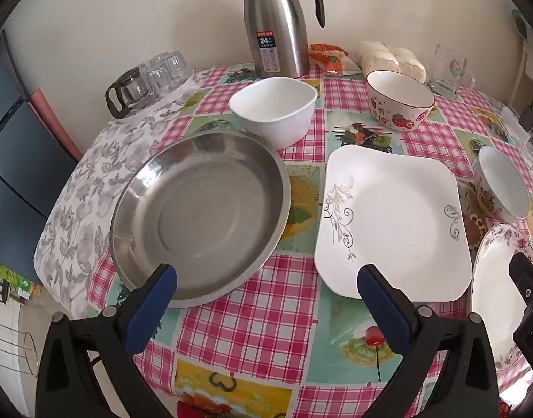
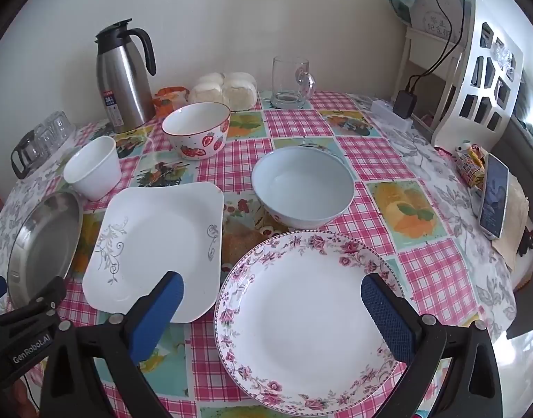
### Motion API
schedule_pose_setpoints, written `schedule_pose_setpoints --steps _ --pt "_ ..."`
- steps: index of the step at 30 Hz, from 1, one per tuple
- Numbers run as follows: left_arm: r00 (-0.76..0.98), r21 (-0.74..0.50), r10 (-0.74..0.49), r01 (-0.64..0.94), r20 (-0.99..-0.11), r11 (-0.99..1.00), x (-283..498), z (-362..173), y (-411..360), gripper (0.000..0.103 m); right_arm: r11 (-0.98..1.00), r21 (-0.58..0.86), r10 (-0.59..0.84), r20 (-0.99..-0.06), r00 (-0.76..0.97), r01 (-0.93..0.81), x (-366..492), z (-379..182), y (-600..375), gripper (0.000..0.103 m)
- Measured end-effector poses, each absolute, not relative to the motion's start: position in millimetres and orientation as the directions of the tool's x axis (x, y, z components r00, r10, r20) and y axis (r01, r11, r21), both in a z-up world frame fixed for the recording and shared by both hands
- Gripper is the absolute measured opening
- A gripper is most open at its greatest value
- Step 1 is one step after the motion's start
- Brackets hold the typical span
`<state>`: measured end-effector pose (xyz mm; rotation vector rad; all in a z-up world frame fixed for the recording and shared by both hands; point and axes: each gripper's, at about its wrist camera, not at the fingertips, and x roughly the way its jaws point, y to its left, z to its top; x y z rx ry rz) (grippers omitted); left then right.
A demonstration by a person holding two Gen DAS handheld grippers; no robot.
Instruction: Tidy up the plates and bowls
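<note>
Here both grippers hang above the table with jaws wide apart, holding nothing: the left gripper [image 1: 266,282] low in its frame between the steel pan [image 1: 200,216] and the square plate [image 1: 392,223], the right gripper [image 2: 271,289] over the flowered plate [image 2: 311,317], below the pale bowl [image 2: 303,188]

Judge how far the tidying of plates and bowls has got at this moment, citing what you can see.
Done: nothing looks stacked; the steel plate, square plate, floral plate, white bowl, strawberry bowl and pale blue bowl each sit alone on the table.
In hand: nothing; left gripper and right gripper hover open.
Left: all of the gathering.
</note>
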<state>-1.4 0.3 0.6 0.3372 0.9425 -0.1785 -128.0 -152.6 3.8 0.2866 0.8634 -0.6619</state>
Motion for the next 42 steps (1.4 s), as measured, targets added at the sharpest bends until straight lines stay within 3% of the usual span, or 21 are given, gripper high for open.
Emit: schedule_pose_setpoints --steps 7,42 --pt "0.539 0.125 -0.060 0.301 -0.840 0.945 1.4 -5.3 8.6 0.103 0.775 -0.020 -0.408 -0.780 0.475 0.632 -126.8 4.1 -152.4 0.103" --pt "0.522 0.104 -0.060 0.279 -0.851 0.955 8.7 -0.4 11.4 0.103 0.795 -0.067 -0.407 -0.796 0.448 0.603 -116.3 -4.1 -144.5 0.103"
